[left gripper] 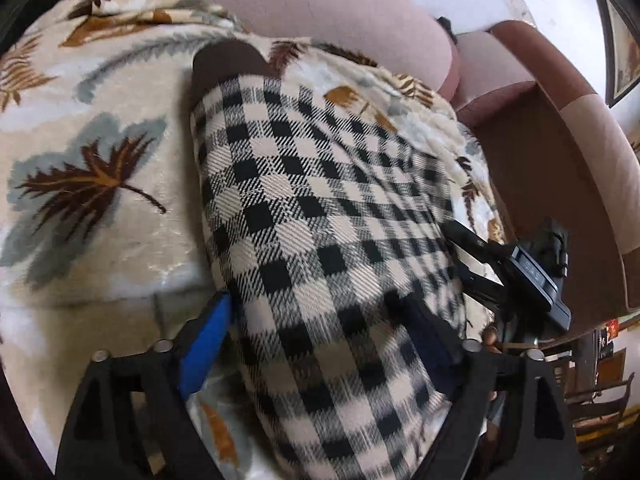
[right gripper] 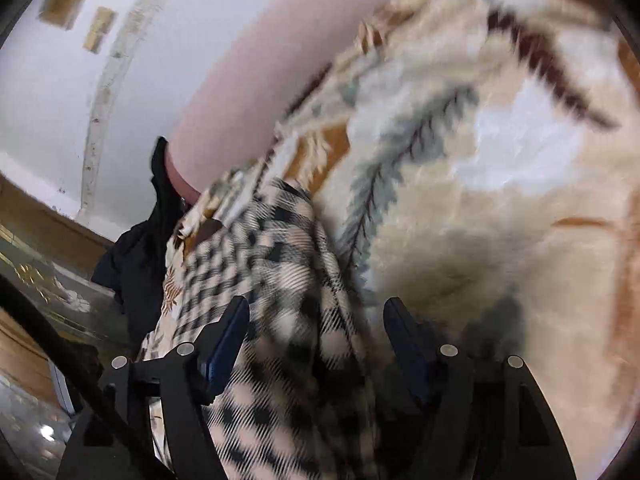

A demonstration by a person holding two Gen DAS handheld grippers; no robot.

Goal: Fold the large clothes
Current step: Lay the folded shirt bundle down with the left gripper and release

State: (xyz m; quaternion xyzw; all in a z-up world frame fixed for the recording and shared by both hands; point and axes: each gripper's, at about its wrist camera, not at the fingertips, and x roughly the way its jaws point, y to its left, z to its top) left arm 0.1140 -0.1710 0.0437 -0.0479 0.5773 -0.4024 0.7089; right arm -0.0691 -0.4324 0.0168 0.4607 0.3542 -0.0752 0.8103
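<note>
We've got the checked garment spread on the leaf-print blanket over the sofa. Our left gripper is spread wide, cloth running between its fingers — not pinched. Right gripper is the same: jaws apart, checked fabric bunched between them, nothing clamped.

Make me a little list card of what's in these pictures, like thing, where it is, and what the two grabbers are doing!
garment: checked cloth, black and beige, lying folded
under it: leaf-print blanket over a pink sofa
left gripper: jaws wide, the cloth's near end between them, pads not pressing
right gripper: jaws wide, cloth edge between them, not pinched
also there: dark cloth at the blanket's edge
picture sharpness: right view blurred
</note>
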